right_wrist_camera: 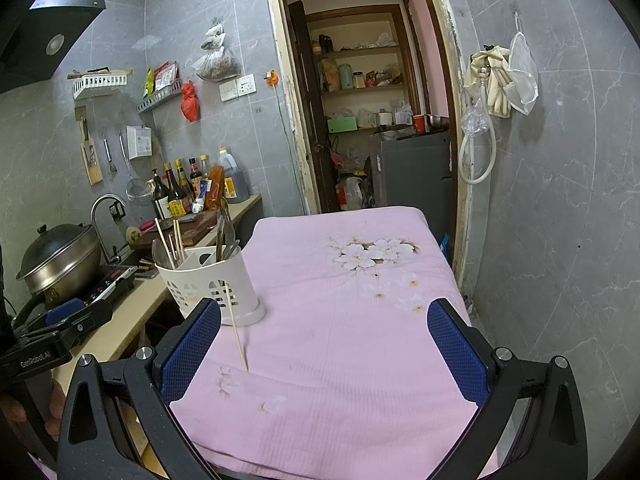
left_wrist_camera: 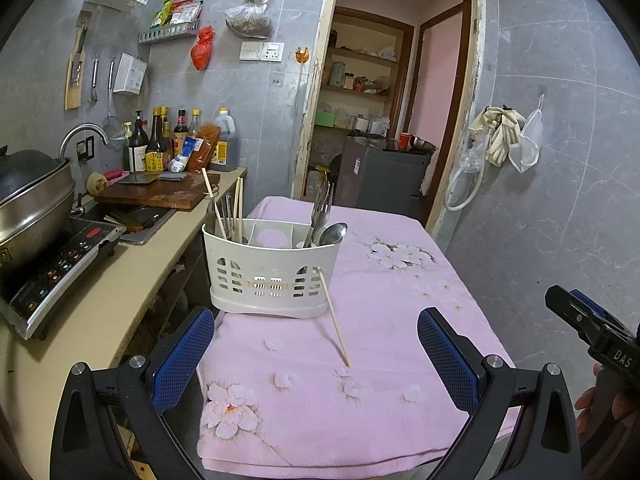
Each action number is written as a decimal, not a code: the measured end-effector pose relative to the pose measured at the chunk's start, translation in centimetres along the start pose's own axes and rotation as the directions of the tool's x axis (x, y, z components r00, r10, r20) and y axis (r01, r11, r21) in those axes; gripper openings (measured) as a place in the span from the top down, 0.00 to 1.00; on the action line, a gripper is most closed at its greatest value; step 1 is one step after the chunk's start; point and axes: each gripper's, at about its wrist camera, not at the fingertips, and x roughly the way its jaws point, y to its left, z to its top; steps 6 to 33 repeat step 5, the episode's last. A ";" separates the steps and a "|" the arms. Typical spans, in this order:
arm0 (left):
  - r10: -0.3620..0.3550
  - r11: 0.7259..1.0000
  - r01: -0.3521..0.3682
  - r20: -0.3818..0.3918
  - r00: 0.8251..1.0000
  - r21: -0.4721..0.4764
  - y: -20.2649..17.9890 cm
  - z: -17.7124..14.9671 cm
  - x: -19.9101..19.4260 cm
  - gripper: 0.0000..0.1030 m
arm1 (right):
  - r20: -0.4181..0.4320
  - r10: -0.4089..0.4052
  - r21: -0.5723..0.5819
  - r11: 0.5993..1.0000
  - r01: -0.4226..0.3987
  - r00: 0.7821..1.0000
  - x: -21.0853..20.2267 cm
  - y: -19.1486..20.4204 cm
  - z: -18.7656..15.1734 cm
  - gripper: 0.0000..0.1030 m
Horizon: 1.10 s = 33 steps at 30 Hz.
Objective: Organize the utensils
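Note:
A white slotted utensil caddy (left_wrist_camera: 272,272) stands on the pink flowered cloth (left_wrist_camera: 384,320); it also shows in the right wrist view (right_wrist_camera: 216,284). It holds chopsticks (left_wrist_camera: 212,200) on the left and forks and spoons (left_wrist_camera: 326,220) on the right. One loose chopstick (left_wrist_camera: 334,320) leans with its top against the caddy front and its tip on the cloth, seen too in the right wrist view (right_wrist_camera: 237,328). My left gripper (left_wrist_camera: 316,360) is open and empty, just short of the caddy. My right gripper (right_wrist_camera: 324,352) is open and empty, to the caddy's right.
A kitchen counter (left_wrist_camera: 120,280) runs along the left with an induction hob and wok (left_wrist_camera: 32,200), a sink, a cutting board (left_wrist_camera: 160,192) and sauce bottles (left_wrist_camera: 168,144). An open doorway (left_wrist_camera: 384,100) lies behind the table. A tiled wall with hanging gloves (left_wrist_camera: 500,132) stands right.

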 end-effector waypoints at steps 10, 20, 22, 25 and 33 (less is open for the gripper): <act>0.000 1.000 0.000 -0.006 1.000 -0.007 0.4 0.1 0.0 0.01 | 0.000 -0.001 0.000 1.000 0.001 1.000 0.0 0.0 0.0 0.01; 0.000 1.000 0.000 -0.006 1.000 -0.007 0.4 0.1 0.0 0.01 | 0.000 -0.001 0.000 1.000 0.001 1.000 0.0 0.0 0.0 0.01; 0.000 1.000 0.000 -0.006 1.000 -0.007 0.4 0.1 0.0 0.01 | 0.000 -0.001 0.000 1.000 0.001 1.000 0.0 0.0 0.0 0.01; 0.000 1.000 0.000 -0.006 1.000 -0.007 0.4 0.1 0.0 0.01 | 0.000 -0.001 0.000 1.000 0.001 1.000 0.0 0.0 0.0 0.01; 0.000 1.000 0.000 -0.006 1.000 -0.007 0.4 0.1 0.0 0.01 | 0.000 -0.001 0.000 1.000 0.001 1.000 0.0 0.0 0.0 0.01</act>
